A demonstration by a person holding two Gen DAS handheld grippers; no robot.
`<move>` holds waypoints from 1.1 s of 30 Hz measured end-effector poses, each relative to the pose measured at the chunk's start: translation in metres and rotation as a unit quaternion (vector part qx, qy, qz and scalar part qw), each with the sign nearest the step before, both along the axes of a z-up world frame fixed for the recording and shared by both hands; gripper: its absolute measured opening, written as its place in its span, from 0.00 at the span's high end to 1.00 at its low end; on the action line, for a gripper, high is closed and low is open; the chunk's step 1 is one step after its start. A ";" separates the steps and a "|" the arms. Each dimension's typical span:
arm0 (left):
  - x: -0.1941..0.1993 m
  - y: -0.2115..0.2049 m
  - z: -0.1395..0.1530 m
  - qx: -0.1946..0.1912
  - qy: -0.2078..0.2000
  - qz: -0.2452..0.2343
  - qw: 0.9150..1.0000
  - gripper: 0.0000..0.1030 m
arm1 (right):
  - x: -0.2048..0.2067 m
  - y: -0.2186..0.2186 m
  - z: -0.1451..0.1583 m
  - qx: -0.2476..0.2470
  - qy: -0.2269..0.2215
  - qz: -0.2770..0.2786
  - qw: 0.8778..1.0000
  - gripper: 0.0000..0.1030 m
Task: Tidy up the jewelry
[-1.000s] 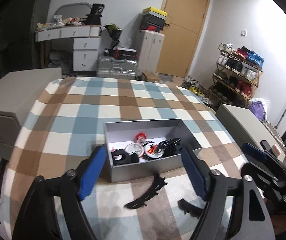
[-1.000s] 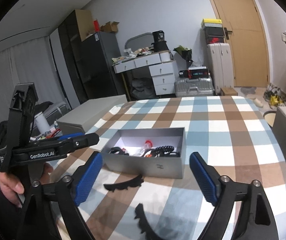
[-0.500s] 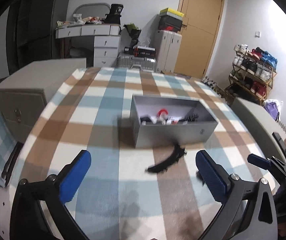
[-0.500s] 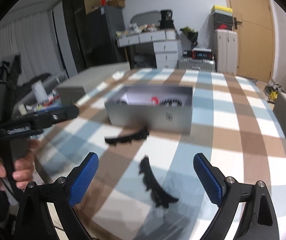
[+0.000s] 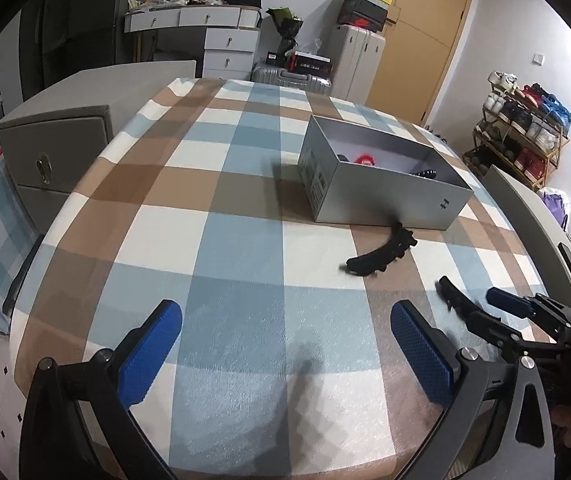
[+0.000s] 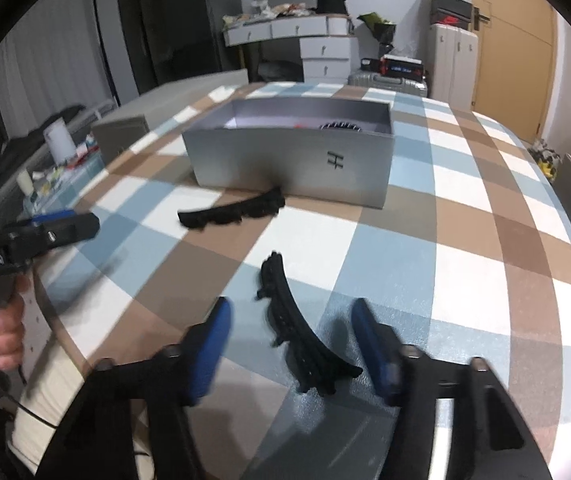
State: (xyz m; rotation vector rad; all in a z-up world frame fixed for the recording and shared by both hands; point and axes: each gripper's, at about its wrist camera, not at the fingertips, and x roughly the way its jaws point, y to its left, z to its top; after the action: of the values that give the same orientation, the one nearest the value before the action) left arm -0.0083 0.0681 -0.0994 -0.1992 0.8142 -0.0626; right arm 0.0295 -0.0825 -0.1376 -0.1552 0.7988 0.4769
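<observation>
Nearest, the right hand-held gripper (image 6: 291, 344) has just been narrowing its blue pads around a curved black hair clip (image 6: 299, 332) lying on the checked bench (image 5: 245, 240); the pads sit either side of it, not yet touching. The left hand-held gripper (image 5: 285, 348) hangs spread wide over bare cloth, nothing between its pads. Beyond both grippers, a second black hair clip (image 5: 381, 254) lies just before the open grey box (image 5: 385, 200), which holds red and black pieces. Farther off stand a white drawer desk (image 5: 209, 36), a suitcase (image 5: 291, 78) and a shoe rack (image 5: 525, 128).
</observation>
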 end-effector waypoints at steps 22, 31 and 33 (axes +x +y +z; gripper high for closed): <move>0.027 -0.025 0.001 0.023 0.003 -0.054 0.998 0.01 | 0.008 -0.021 0.020 0.109 -0.028 0.004 0.994 0.99; 0.052 -0.044 0.000 0.048 0.006 -0.096 0.994 0.01 | 0.023 -0.033 0.023 0.126 -0.022 0.005 0.992 0.95; 0.059 -0.048 -0.003 0.056 0.014 -0.107 0.993 0.01 | 0.023 -0.037 0.022 0.128 -0.019 0.003 0.992 0.95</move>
State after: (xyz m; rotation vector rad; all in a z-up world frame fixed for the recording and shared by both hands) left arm 0.0510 0.0203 -0.1024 -0.0067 0.8616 -0.2154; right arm 0.0523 -0.1194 -0.1151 0.0701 0.6928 0.5761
